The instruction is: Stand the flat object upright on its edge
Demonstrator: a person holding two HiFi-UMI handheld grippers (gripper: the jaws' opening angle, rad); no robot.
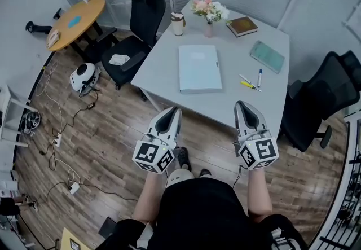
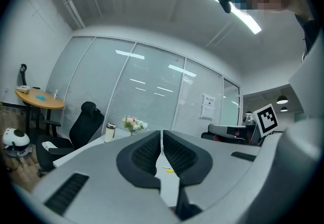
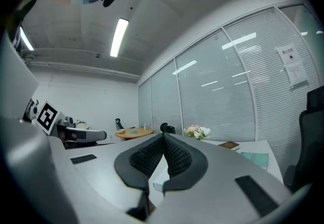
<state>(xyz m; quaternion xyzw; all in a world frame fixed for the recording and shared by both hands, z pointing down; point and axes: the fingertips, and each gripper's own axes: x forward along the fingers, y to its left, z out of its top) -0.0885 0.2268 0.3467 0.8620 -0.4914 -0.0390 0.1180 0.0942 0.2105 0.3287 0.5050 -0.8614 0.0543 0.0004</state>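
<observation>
A pale blue flat folder [image 1: 199, 68] lies flat in the middle of the grey table [image 1: 162, 68]. My left gripper [image 1: 171, 113] hovers short of the table's near edge, below the folder's left corner, jaws shut and empty. My right gripper [image 1: 244, 106] is held level with it to the right, over the table's near edge, also shut with nothing in it. In the left gripper view the shut gripper [image 2: 161, 139] points across the table. In the right gripper view the folder's corner [image 3: 161, 185] peeks below the shut gripper [image 3: 163, 139].
On the table stand a cup [image 1: 178, 23], a flower vase [image 1: 209, 13], a brown book [image 1: 242, 26], a green notebook [image 1: 267, 56] and pens [image 1: 252, 81]. Black chairs [image 1: 138, 29] [image 1: 318, 99] flank it. Cables [image 1: 56, 141] and a helmet [image 1: 84, 77] lie on the wood floor; a round table [image 1: 76, 19] stands far left.
</observation>
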